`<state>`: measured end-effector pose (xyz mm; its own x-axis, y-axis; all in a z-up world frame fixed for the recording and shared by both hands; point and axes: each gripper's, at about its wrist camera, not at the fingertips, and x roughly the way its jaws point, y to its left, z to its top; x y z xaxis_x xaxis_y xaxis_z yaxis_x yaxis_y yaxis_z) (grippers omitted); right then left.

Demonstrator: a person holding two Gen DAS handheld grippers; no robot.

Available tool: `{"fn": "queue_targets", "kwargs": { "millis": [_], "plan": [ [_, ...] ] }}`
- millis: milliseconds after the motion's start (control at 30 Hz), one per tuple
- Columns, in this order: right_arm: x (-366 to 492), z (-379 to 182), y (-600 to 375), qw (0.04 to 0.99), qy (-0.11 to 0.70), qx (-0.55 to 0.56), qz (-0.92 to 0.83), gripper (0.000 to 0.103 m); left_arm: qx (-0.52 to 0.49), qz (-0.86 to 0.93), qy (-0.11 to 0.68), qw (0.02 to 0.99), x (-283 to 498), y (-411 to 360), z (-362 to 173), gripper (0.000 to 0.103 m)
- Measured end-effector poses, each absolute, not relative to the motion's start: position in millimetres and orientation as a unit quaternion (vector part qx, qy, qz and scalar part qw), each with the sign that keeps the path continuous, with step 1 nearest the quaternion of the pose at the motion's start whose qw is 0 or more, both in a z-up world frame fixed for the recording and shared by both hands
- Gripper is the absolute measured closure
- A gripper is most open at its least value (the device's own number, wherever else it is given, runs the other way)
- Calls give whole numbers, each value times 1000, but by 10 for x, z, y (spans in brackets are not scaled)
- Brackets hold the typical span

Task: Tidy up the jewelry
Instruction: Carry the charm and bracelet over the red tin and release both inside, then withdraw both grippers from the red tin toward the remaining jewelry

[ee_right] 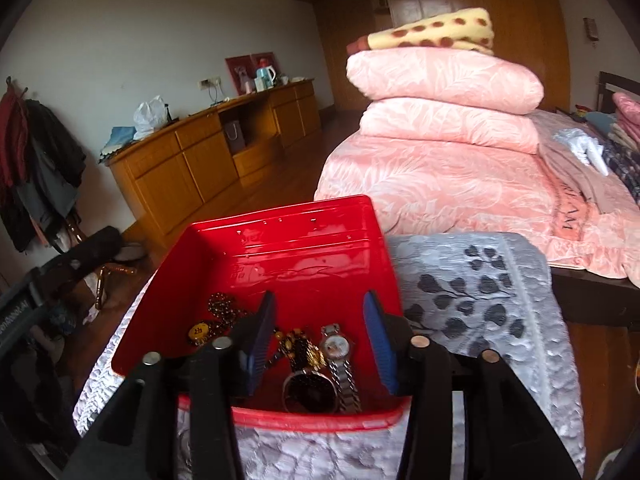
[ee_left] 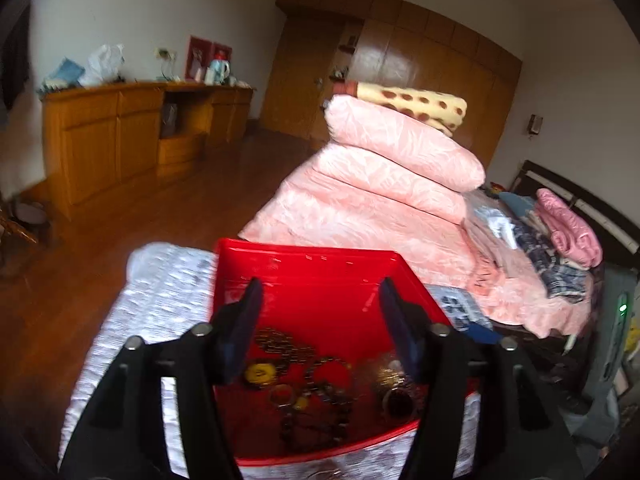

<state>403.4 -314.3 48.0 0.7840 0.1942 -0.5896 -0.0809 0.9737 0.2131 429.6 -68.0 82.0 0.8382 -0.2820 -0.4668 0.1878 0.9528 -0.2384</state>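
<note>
Both grippers hovering over shallow red plastic tray [ee_right: 288,248], pointing down into it. Left gripper [ee_left: 320,316] spread wide, nothing between the dark pads. Right gripper [ee_right: 320,332] parted about halfway, also empty.

Jewelry all in the near half of tray: silver metal-band wristwatch [ee_right: 340,356], round black-faced watch [ee_right: 310,390], gold-and-black beaded cluster [ee_right: 302,350], dark beaded chain [ee_right: 224,308], small yellow round tag [ee_right: 198,332]. Far half of tray bare.

Risks, judged:
- Pieces touching and overlapping; closing on one likely drags a neighbour, chain most of all. Snagged chain could lift the whole tangle out.
- Silver watch lies just beside black-faced watch; pads coming down off-centre could catch both or skid off the metal band.
- Tray sits on loose white embossed cloth with grey leaf print [ee_right: 480,300], so probably slides or tips if a finger pushes its wall. Near rim right under the fingers: low approach clips it.
- Both grippers in one small tray: collision likely if both descend together. Left view is blurred, exact positions there uncertain.

Room: open above the tray and toward its far wall. Cloth-covered surface free on right of tray. Wooden floor [ee_left: 120,248] drops off on left; pink quilted bedding [ee_right: 460,168] beyond, well apart.
</note>
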Motion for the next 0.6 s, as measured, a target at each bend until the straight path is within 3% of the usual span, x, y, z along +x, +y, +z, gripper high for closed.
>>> {"fn": "queue_targets", "kwargs": {
  "millis": [600],
  "plan": [
    [2996,231,-2939,936,330,73,96,49,-21,-82,259,962,3197,-420,521,29]
  ]
}}
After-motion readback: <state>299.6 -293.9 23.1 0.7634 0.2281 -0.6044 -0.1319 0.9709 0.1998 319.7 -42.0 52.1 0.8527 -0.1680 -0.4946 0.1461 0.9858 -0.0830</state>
